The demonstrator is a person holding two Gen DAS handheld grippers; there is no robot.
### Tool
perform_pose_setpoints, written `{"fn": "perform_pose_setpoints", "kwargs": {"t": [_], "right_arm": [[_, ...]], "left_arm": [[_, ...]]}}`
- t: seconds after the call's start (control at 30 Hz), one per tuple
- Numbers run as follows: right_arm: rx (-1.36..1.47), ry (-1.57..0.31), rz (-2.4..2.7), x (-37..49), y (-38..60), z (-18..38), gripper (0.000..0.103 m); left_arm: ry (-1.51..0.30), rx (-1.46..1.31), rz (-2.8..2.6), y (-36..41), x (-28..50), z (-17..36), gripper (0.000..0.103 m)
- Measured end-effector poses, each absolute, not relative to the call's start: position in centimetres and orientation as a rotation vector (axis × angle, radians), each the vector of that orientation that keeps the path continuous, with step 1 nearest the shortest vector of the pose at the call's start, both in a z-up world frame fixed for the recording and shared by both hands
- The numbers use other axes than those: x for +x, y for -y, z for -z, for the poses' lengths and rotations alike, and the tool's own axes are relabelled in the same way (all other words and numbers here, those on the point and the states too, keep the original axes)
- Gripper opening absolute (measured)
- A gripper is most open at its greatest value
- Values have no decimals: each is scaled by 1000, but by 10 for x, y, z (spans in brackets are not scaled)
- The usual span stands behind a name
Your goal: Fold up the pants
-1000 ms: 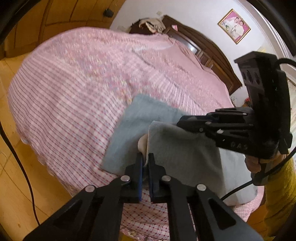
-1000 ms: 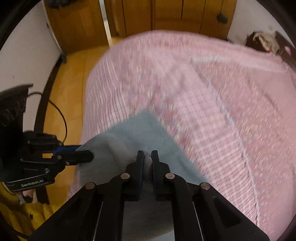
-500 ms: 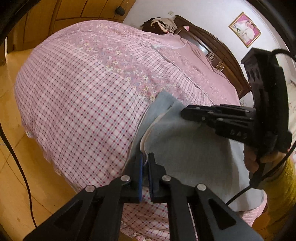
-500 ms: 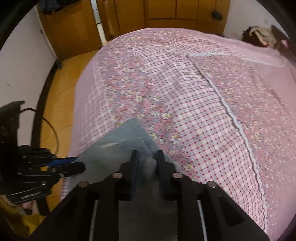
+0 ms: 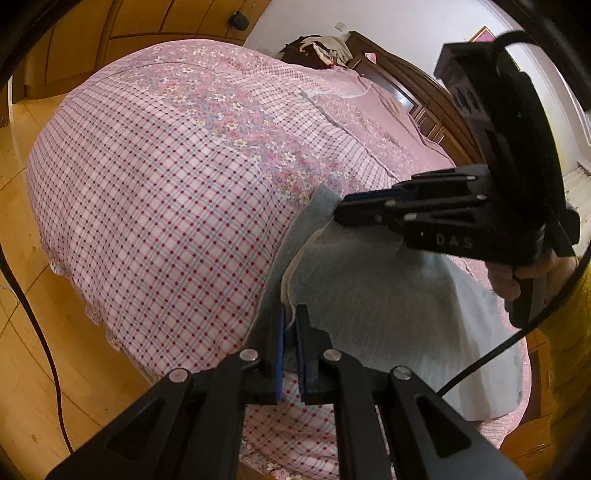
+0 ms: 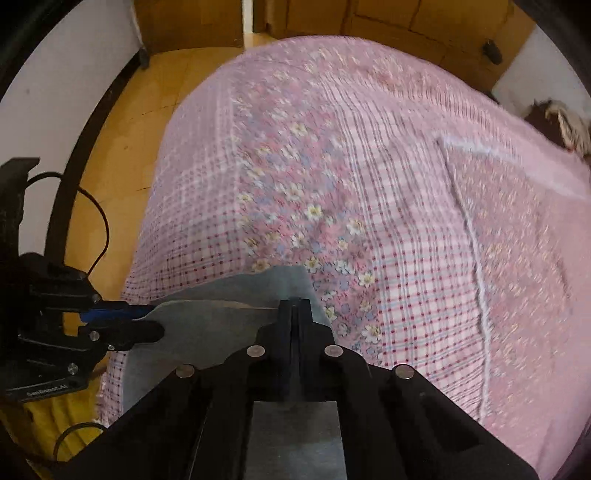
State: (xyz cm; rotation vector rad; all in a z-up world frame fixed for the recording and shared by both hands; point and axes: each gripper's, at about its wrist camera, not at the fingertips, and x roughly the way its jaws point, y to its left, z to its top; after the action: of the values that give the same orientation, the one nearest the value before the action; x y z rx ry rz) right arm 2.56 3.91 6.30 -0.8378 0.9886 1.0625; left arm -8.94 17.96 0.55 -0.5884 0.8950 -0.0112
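Grey-blue pants [image 5: 376, 295] lie folded near the foot corner of a pink checked bed [image 5: 177, 192]. My left gripper [image 5: 290, 317] is shut on the near corner of the upper layer, whose cream lining shows at the edge. My right gripper [image 5: 338, 214] is shut on the far corner of the same edge. In the right wrist view the pants [image 6: 207, 325] stretch between my right gripper [image 6: 294, 306] and my left gripper [image 6: 147, 317]. The upper layer lies over the lower one, with a strip of the lower layer showing at the left.
The bed's edge drops to a wooden floor [image 5: 33, 332] on the left. A dark wooden headboard [image 5: 413, 88] with clothes piled on it stands at the far end. Wooden wardrobe doors [image 6: 388, 18] stand beyond the bed. A black cable [image 5: 37, 332] hangs over the floor.
Both grippers have carried the upper layer's edge across toward the lower layer's far edge. The exposed strip of the lower layer has narrowed. The right gripper's jaws are tighter together than half a second ago.
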Motion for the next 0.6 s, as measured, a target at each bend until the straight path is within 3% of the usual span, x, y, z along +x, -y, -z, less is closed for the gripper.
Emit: {"fn": "perform_pose_setpoints", "kwargs": {"t": [0.2,0.47,0.6], "right_arm": [[-754,-813,-1053,16,-48,-95,3],[-806,-838,-1012,19,-55,-43,3],[-726,-845,-992,28,-46,-42,3]], "left_arm": [[-833,-591,-3,-191,-100,-20,5],[-874,-562,-41,-191,-91,-9,5],[-909,-522,-105,-191,-90,5,5]]}}
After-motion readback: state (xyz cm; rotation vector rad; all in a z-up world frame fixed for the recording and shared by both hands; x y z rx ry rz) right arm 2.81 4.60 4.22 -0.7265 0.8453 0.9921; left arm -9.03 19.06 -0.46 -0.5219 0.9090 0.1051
